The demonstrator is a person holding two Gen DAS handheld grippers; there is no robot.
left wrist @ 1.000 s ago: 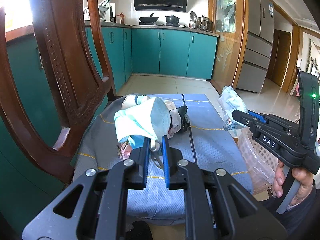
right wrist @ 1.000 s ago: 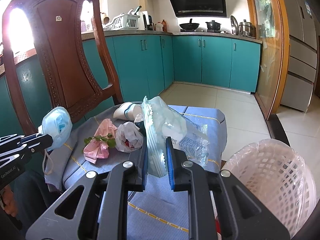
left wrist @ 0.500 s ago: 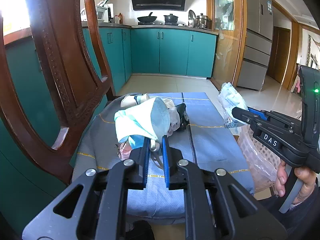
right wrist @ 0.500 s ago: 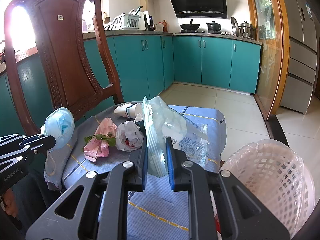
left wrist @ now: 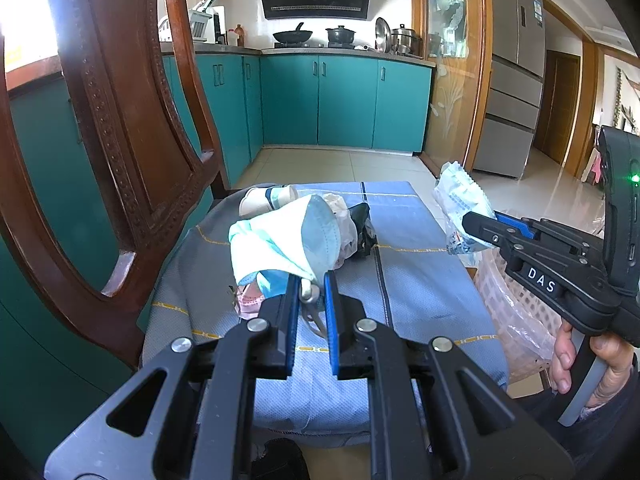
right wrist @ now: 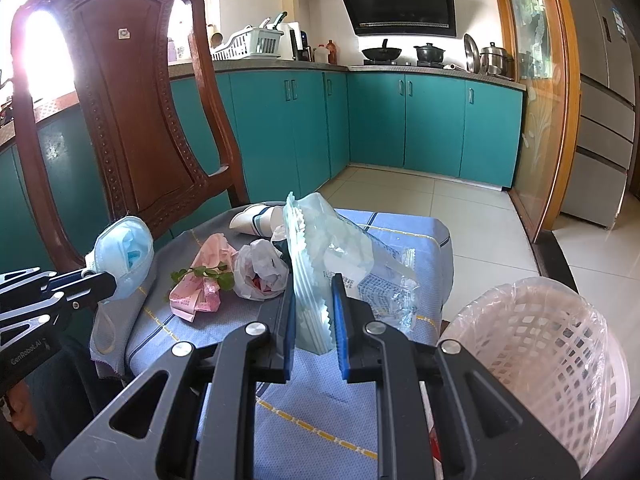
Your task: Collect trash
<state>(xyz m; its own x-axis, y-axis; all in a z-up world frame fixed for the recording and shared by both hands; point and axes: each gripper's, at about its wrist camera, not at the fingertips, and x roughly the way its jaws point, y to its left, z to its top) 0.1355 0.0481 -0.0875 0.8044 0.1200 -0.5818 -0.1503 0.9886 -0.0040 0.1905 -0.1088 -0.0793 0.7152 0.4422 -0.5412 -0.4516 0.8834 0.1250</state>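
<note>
Strong daylight is coming in from the upper left, behind the carved dark wooden chair back (right wrist: 132, 92), and it is burning out the openings there to pure white in both views. The glossy pale floor tiles (left wrist: 532, 188) far to the right of the left gripper (left wrist: 312, 292) are reflecting a soft glare. The blue woven seat cloth (right wrist: 320, 412) is evenly lit, with only weak shadows under the things on it. The fisheye lens is bending the teal cabinet fronts (right wrist: 432, 124) and darkening the right corners. Both pictures are looking sharp, without motion blur.
</note>
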